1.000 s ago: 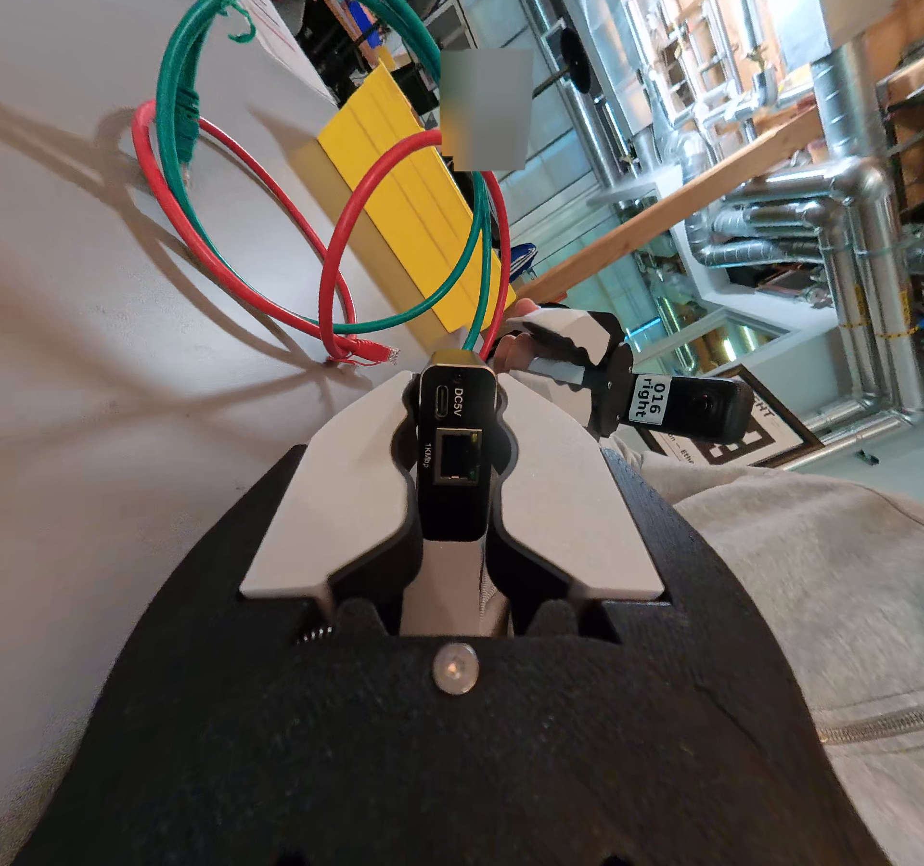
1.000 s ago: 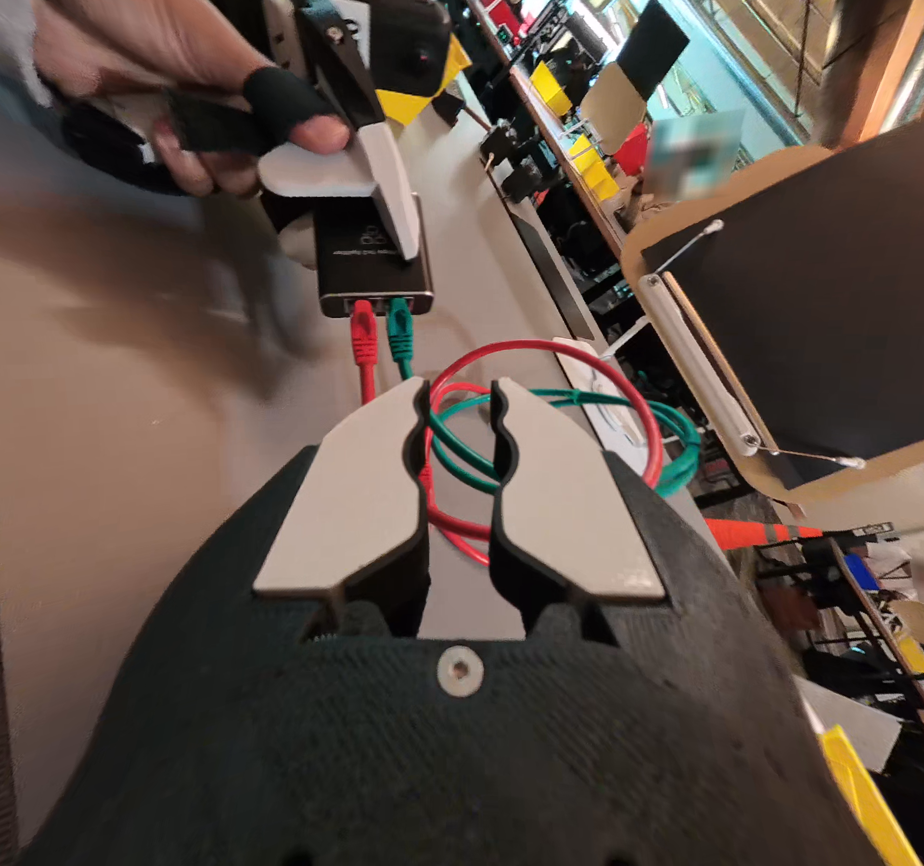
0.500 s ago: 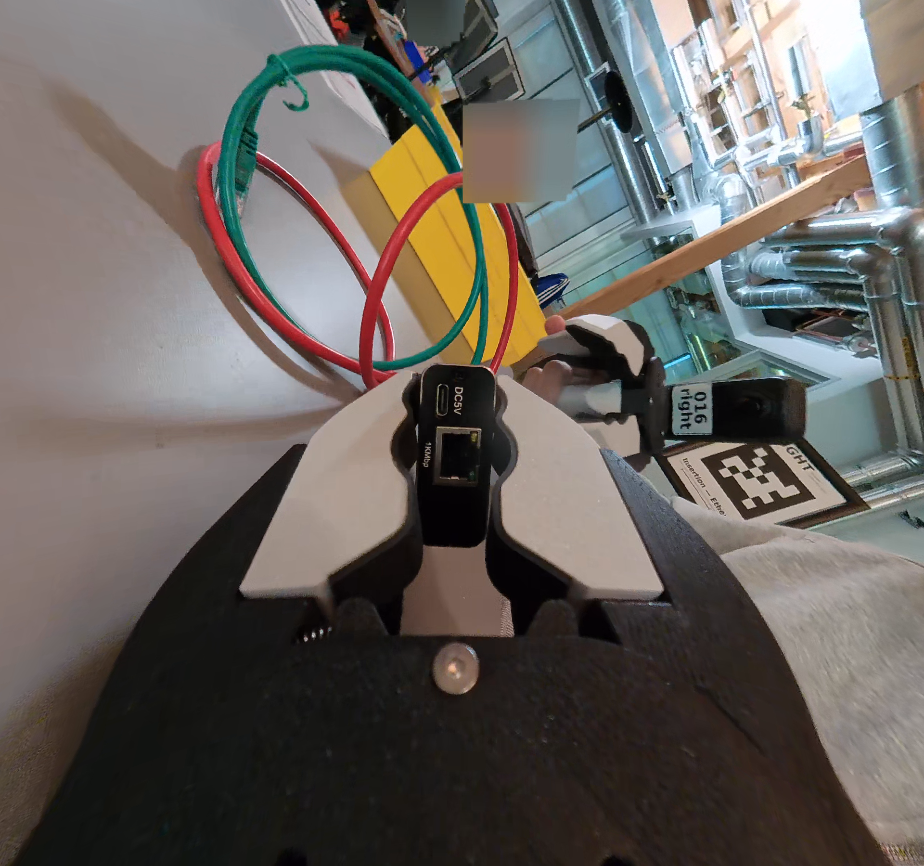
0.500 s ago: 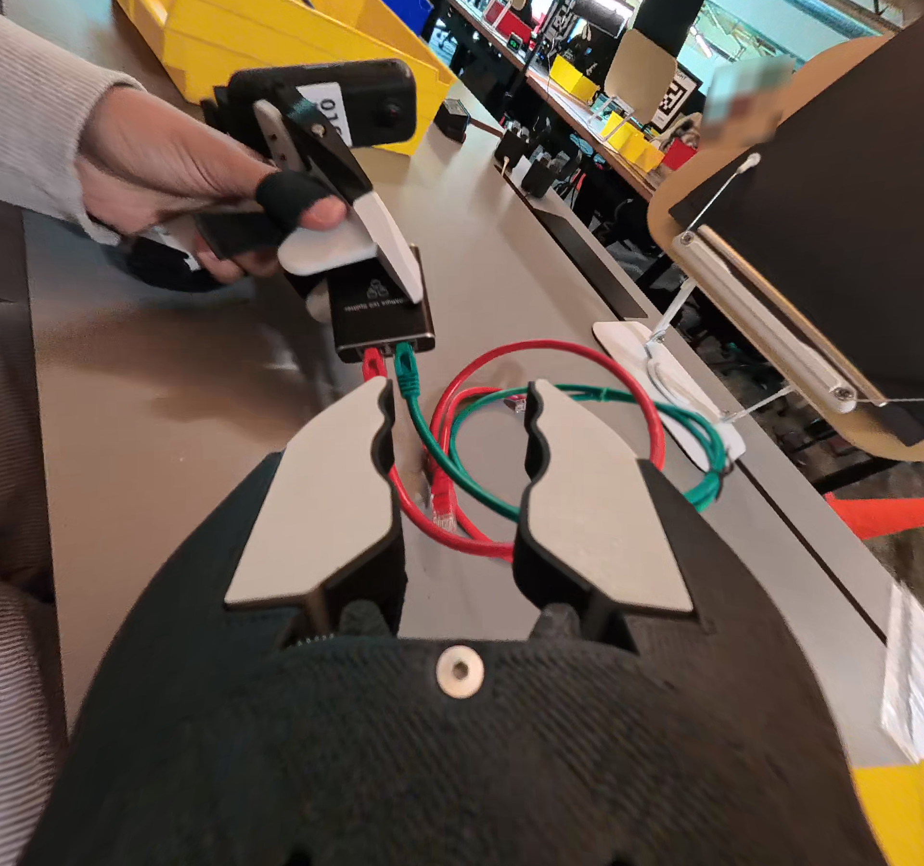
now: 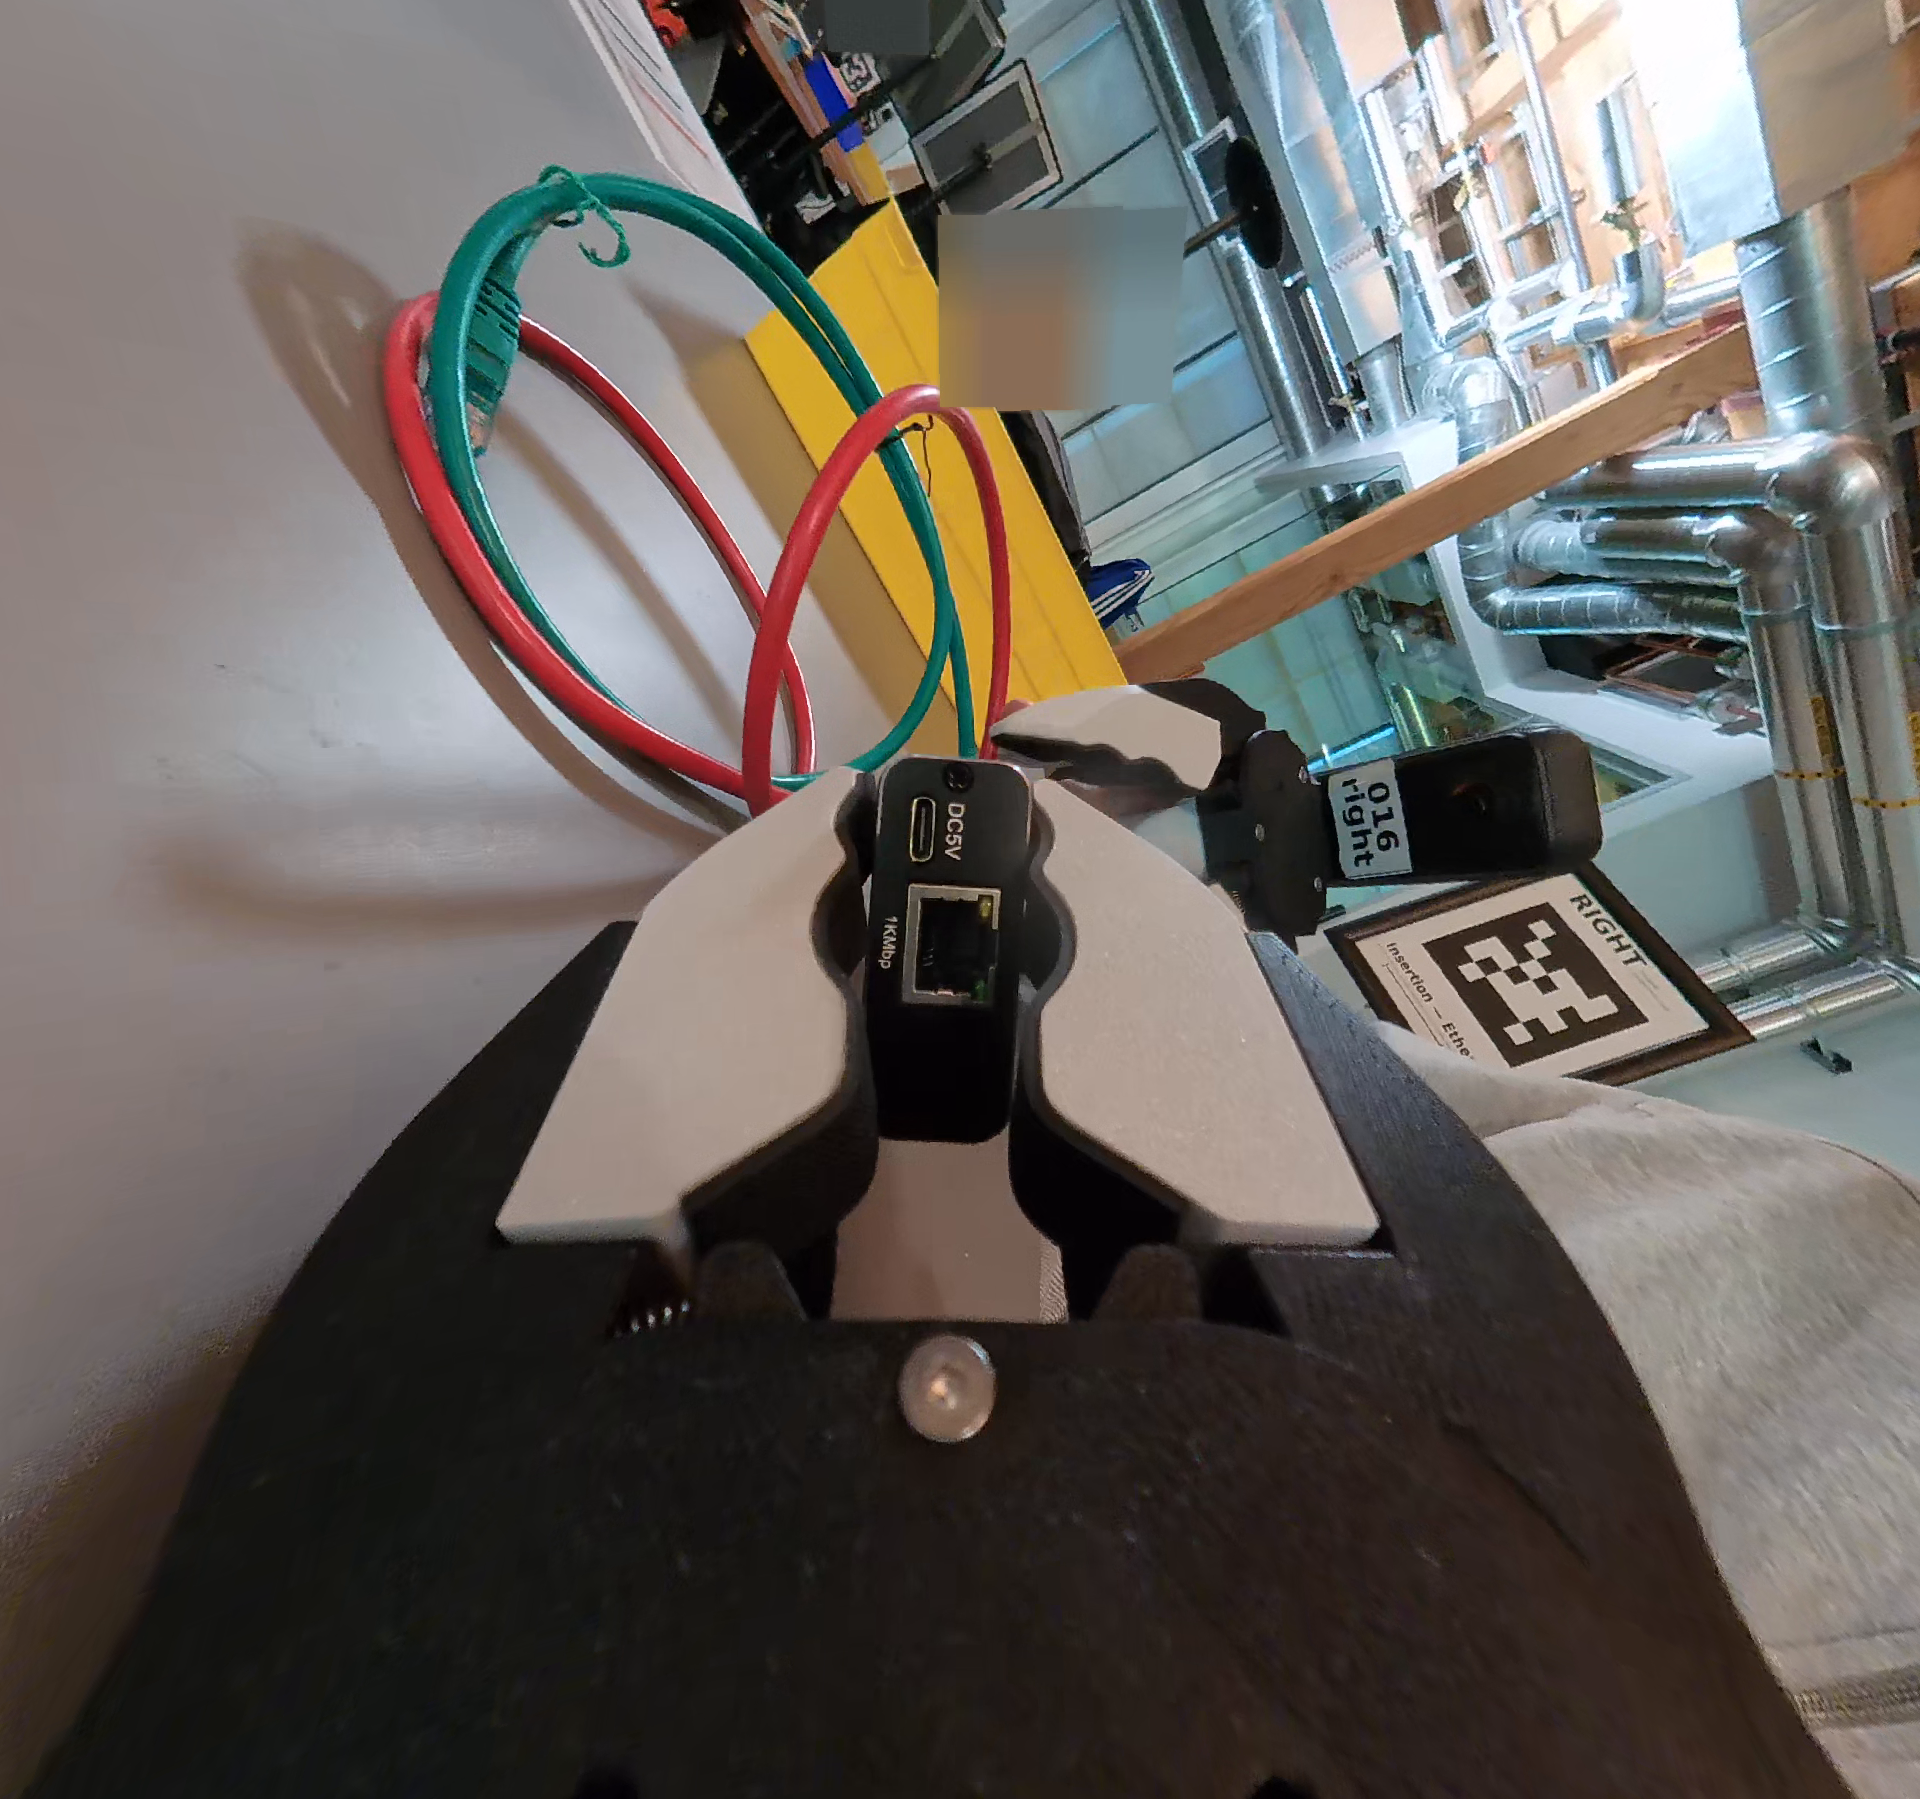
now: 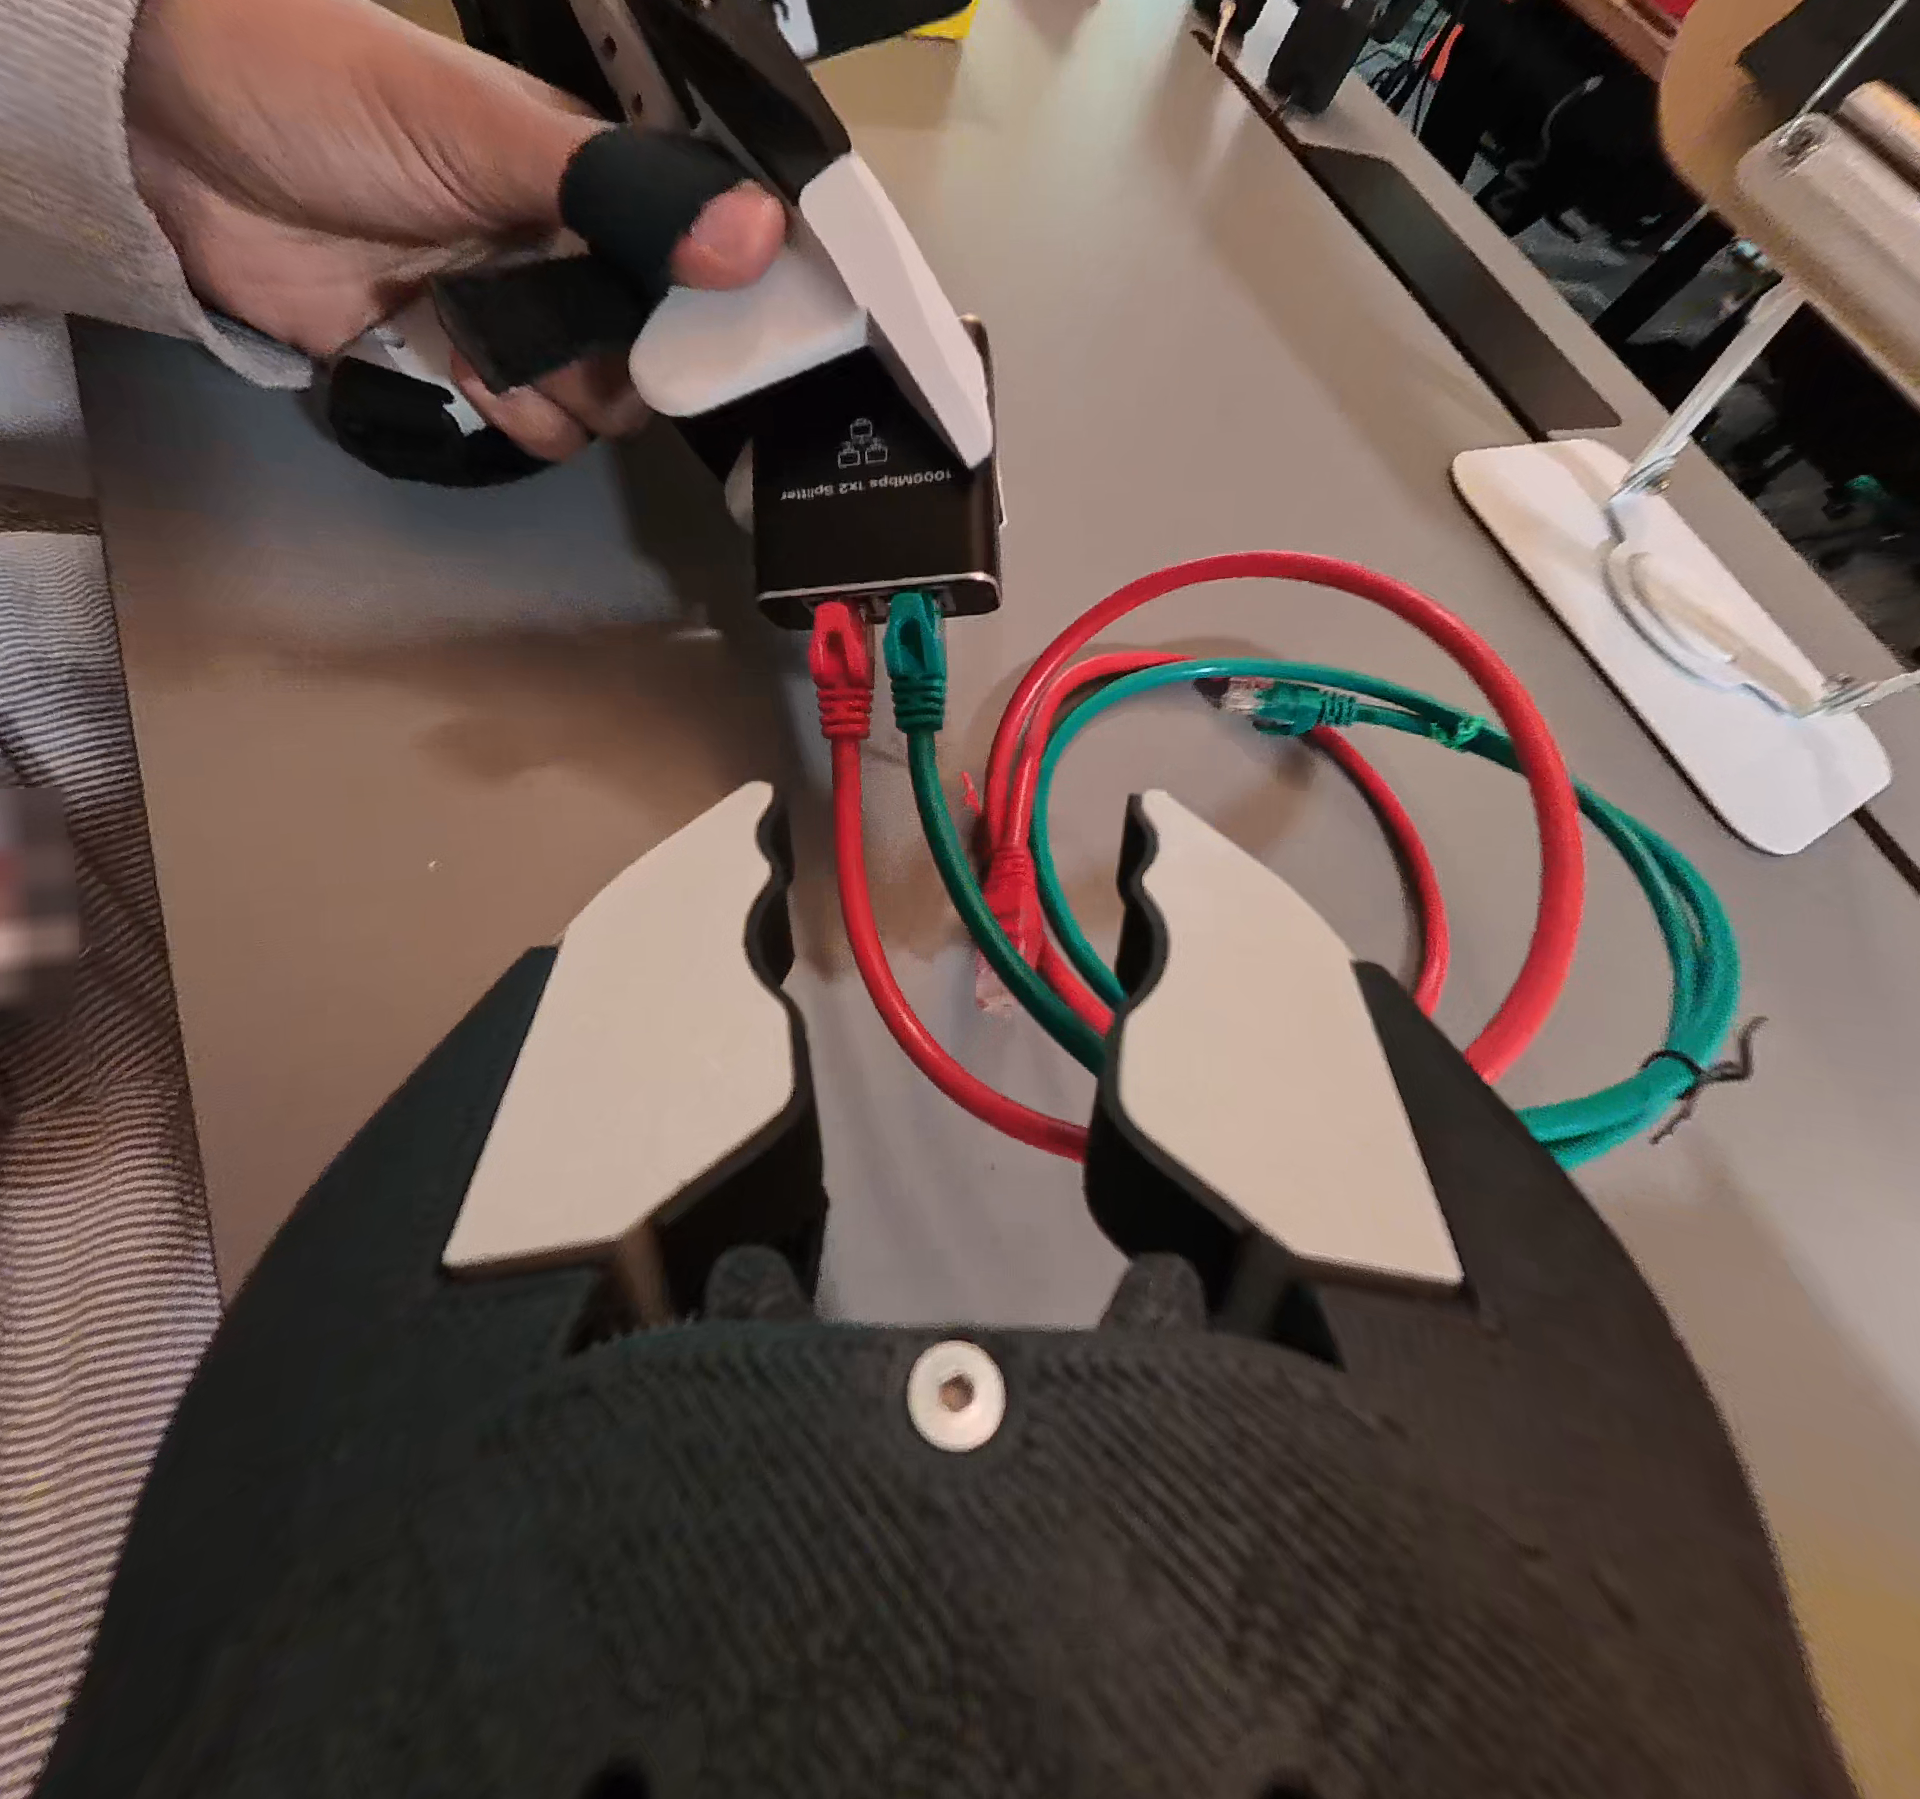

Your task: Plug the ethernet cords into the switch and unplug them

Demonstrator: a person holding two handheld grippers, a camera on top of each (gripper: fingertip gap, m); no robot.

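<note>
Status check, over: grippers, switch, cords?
Left gripper shut on switch. Right gripper open, empty. Red cord and green cord both plugged in. Nothing blocking.

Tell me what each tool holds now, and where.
Left tool clamps the black switch by its side faces, near the single-port end. Right tool is open, holding nothing.

Black textured gripper bodies, pale grey angular fingers point(image 6: 644, 1053), silver centre screw point(image 6: 956, 1396), grey ribbed sleeve point(image 6: 73, 45)
</note>
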